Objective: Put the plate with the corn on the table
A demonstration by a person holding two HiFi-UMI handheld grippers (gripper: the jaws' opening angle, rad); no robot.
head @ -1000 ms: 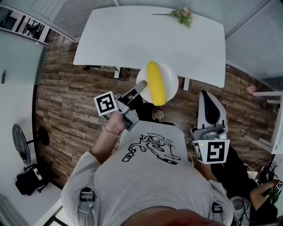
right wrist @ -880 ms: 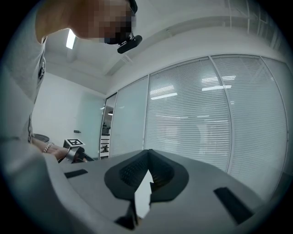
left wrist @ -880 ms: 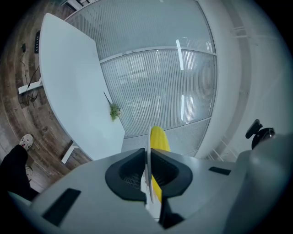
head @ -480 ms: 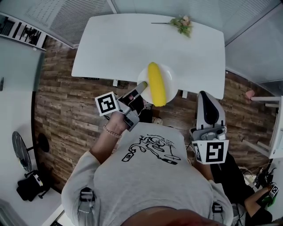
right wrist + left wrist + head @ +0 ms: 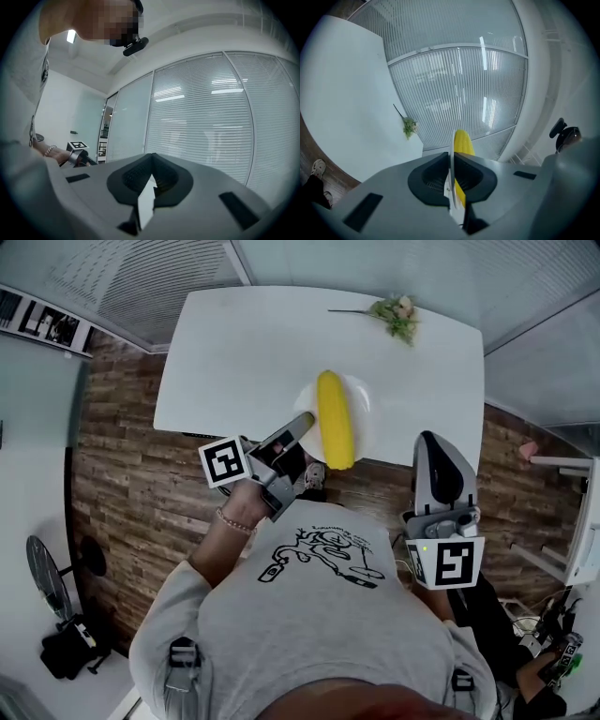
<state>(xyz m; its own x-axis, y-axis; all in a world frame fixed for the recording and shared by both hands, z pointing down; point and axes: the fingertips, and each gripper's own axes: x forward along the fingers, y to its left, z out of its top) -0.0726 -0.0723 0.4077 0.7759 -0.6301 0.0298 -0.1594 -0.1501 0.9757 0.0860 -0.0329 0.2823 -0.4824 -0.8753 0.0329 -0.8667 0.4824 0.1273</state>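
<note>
While the left gripper's (image 5: 304, 422) jaws clamp the plate (image 5: 362, 413) by its near rim, the sensible hold, this stiff, breakable dish juts beyond them over the tabletop (image 5: 244, 352) edge; the loose corn (image 5: 335, 418) could roll. The right gripper's (image 5: 148, 186) jaws are together, empty.

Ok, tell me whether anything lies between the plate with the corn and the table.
Nothing visible does. The left tongs hold the plate with the corn over the table's near edge, where the top is bare. The only item, a flower sprig, lies at the far edge.
</note>
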